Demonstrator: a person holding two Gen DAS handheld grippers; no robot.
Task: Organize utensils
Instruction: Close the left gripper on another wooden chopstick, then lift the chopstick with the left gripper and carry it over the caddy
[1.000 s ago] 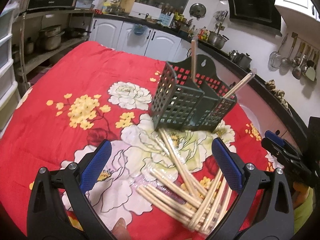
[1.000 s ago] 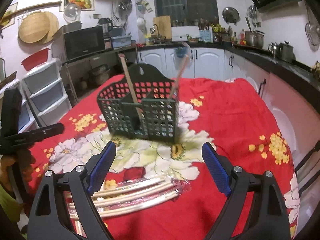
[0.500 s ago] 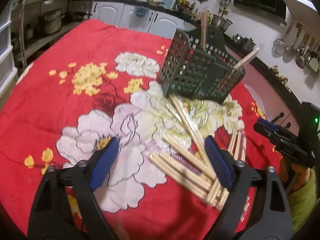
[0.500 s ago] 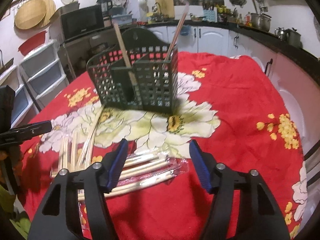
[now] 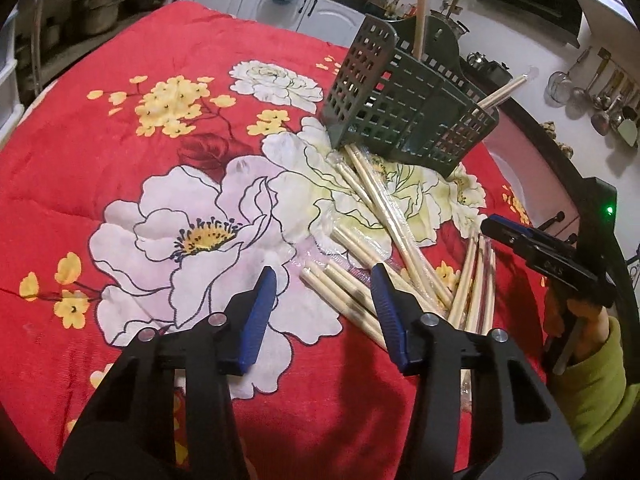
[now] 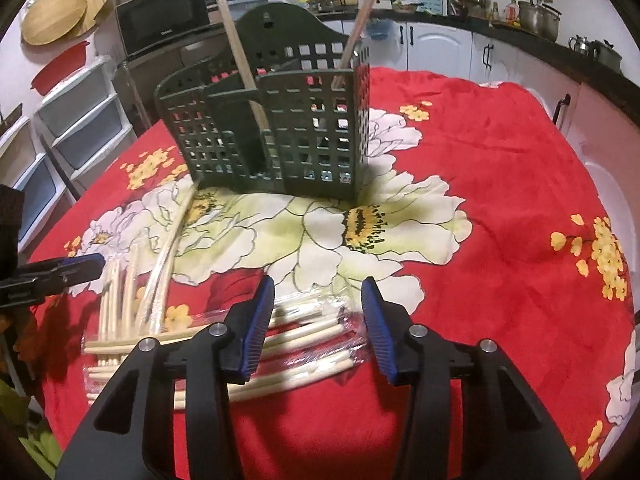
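Both grippers have dropped toward the cloth-wrapped chopsticks point(image 5: 362, 304) and their jaws have just been narrowing. The left gripper point(image 5: 323, 280) straddles the near ends of one bundle and the right gripper point(image 6: 318, 292) straddles another point(image 6: 304, 344), neither yet pinching. Ahead of both stands the green holder point(image 6: 276, 128), two sticks already in it, so two pickups look imminent.

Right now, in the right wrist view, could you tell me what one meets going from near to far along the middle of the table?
right gripper → wrapped chopsticks lying across the red floral cloth → large pale flower print → green utensil basket with two sticks standing in it → white cabinets behind the table.
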